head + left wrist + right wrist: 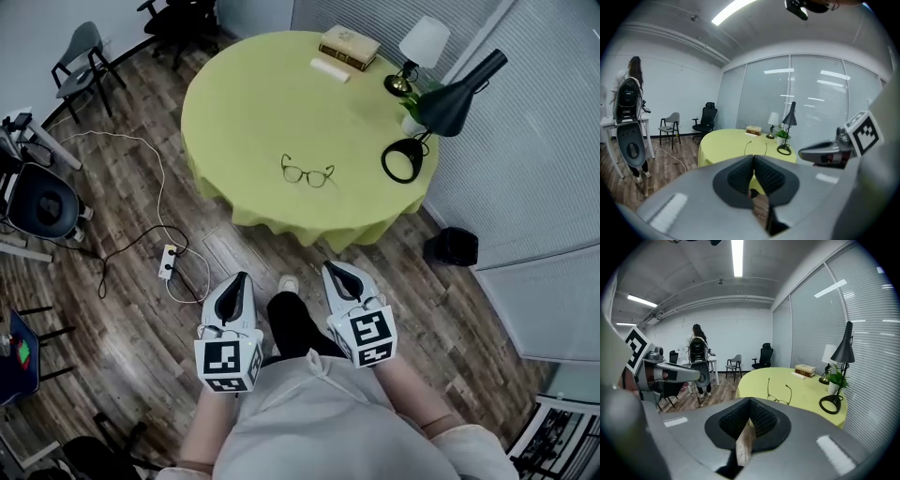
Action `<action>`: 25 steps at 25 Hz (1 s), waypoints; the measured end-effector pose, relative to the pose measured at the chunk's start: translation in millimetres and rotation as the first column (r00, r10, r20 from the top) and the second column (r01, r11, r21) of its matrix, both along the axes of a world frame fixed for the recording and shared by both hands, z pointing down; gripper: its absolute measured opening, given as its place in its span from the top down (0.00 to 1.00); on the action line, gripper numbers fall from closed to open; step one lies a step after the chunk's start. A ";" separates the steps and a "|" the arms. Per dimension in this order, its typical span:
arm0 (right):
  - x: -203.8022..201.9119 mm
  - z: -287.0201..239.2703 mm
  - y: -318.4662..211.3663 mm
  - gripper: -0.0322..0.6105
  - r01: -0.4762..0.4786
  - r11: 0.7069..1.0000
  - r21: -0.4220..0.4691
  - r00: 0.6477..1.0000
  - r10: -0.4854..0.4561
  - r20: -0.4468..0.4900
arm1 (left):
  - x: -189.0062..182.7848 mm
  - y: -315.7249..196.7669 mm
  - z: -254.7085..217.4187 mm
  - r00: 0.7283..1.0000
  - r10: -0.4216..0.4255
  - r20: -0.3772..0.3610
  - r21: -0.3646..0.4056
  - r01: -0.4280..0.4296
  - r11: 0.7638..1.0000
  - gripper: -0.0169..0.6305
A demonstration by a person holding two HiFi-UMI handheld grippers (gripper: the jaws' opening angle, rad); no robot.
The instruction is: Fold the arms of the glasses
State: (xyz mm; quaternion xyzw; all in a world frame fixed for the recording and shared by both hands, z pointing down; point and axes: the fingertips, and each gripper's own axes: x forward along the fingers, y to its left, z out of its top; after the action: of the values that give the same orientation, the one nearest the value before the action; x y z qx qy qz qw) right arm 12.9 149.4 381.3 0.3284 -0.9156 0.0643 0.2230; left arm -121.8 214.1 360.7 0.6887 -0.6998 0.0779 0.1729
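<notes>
Glasses [307,174] on table [253,103], near front edge; lamp [448,105] right of them; books [349,45] behind, at far edge.

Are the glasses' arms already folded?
No, the glasses lie on the yellow table with both arms spread open.

Right gripper [750,399], lower centre: jaws together. Just above its tips in the frame, glasses [778,399] lie on a yellow table [806,387], arms spread and pointing away. Black lamp [844,352] stands at the table's right edge, books [805,370] on its far side. Left gripper [689,375] at frame left. Person [697,350] stands upper left of centre, far back.
</notes>
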 end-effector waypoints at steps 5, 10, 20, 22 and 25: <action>-17.2 7.9 -82.3 0.95 -0.021 0.999 -0.033 1.000 0.022 0.006 | -13.3 -84.5 1.6 0.996 0.083 0.038 -0.018 -0.083 0.996 0.96; -18.6 25.7 -151.6 0.95 -0.056 0.995 -0.079 0.998 0.056 -0.009 | -24.1 -164.8 22.3 0.994 0.109 0.031 -0.060 -0.107 0.992 0.96; -6.7 55.2 -241.1 0.95 -0.140 0.971 -0.192 0.990 0.136 -0.035 | -33.0 -263.9 44.6 0.985 0.167 0.049 -0.109 -0.161 0.981 0.96; -5.1 64.4 -251.0 0.95 -0.164 0.963 -0.212 0.986 0.155 -0.057 | -36.1 -275.9 52.5 0.982 0.186 0.042 -0.118 -0.180 0.977 0.96; -5.7 76.6 -263.9 0.95 -0.173 0.955 -0.240 0.984 0.157 -0.084 | -36.4 -294.6 68.5 0.971 0.239 0.008 -0.134 -0.235 0.963 0.96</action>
State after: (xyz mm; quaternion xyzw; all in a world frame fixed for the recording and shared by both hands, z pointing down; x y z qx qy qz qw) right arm 7.3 -114.4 457.9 0.3752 -0.8624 0.1852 0.2850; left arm -158.2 -80.5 429.2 0.7535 -0.6077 0.1526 0.1990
